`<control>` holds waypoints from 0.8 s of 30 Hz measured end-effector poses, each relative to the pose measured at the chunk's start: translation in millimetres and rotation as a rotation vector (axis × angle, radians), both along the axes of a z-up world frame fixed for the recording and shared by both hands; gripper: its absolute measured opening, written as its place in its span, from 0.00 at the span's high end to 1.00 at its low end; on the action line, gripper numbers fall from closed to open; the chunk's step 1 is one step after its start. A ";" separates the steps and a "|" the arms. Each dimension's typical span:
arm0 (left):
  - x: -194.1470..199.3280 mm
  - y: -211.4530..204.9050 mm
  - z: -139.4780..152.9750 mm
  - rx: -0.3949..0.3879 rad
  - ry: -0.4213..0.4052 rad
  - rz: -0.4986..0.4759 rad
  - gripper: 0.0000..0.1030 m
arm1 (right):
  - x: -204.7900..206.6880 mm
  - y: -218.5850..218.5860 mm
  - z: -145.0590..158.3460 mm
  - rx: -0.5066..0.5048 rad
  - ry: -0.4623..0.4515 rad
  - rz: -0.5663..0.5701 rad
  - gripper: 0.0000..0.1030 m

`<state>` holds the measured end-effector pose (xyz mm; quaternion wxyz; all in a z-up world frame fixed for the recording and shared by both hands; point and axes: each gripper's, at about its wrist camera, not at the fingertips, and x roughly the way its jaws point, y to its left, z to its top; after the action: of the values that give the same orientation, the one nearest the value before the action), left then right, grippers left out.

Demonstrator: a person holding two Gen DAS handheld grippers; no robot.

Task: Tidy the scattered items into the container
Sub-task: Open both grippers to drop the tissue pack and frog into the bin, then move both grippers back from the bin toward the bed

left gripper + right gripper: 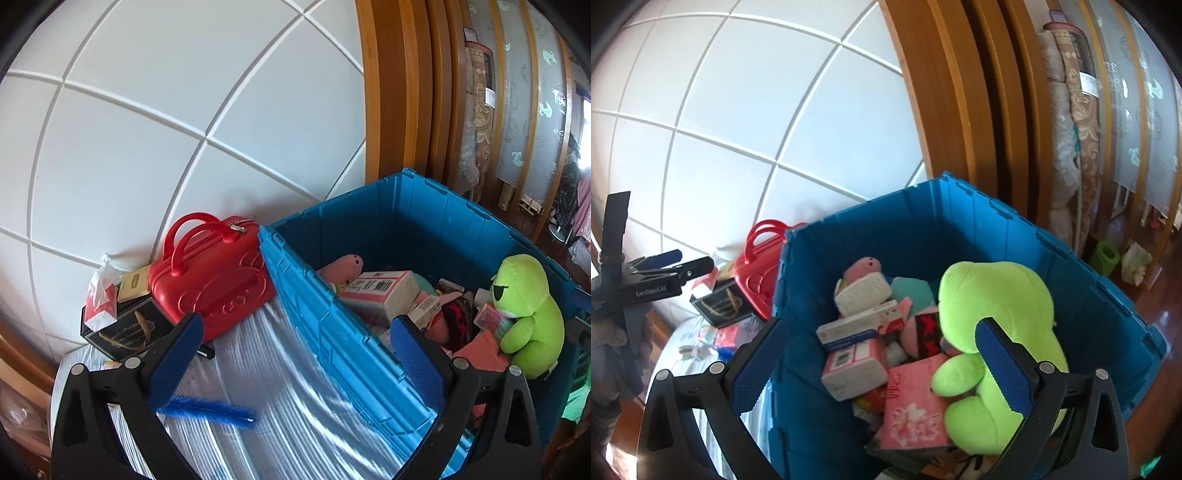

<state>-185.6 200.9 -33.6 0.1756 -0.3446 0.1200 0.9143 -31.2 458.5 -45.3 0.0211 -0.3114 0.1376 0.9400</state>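
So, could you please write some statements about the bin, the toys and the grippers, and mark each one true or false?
1. The green plush toy lies inside the blue bin. True.
2. The red case is inside the bin. False: it stands outside, on the striped cover beside the bin's wall.
3. The right gripper is shut on the green plush toy. False: its jaws stand wide open and hold nothing.
4. A blue brush lies on the striped cover, outside the bin. True.
5. The left gripper is open and empty. True.
6. The bin is empty. False: boxes, packets and soft toys fill its bottom.
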 end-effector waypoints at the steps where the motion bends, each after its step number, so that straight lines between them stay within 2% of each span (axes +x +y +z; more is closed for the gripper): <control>1: 4.1 -8.7 -2.7 0.002 -0.003 0.011 0.01 | 0.0 -7.5 0.1 0.003 -0.005 0.015 0.00; 8: 25.6 -76.6 -19.7 0.030 -0.034 0.093 0.01 | -3.2 -67.4 3.6 0.038 -0.017 0.116 0.00; 15: 39.8 -161.4 -34.4 0.056 -0.054 0.189 0.01 | -12.0 -137.3 6.2 0.076 -0.021 0.207 0.00; 24: 47.7 -265.7 -48.1 0.060 -0.069 0.285 0.01 | -33.2 -241.6 -6.8 0.093 -0.061 0.309 0.00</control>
<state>-137.9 -64.8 -81.8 0.0581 -0.3839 0.0364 0.9208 -64.4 216.9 -52.1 -0.1051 -0.3557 0.0437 0.9276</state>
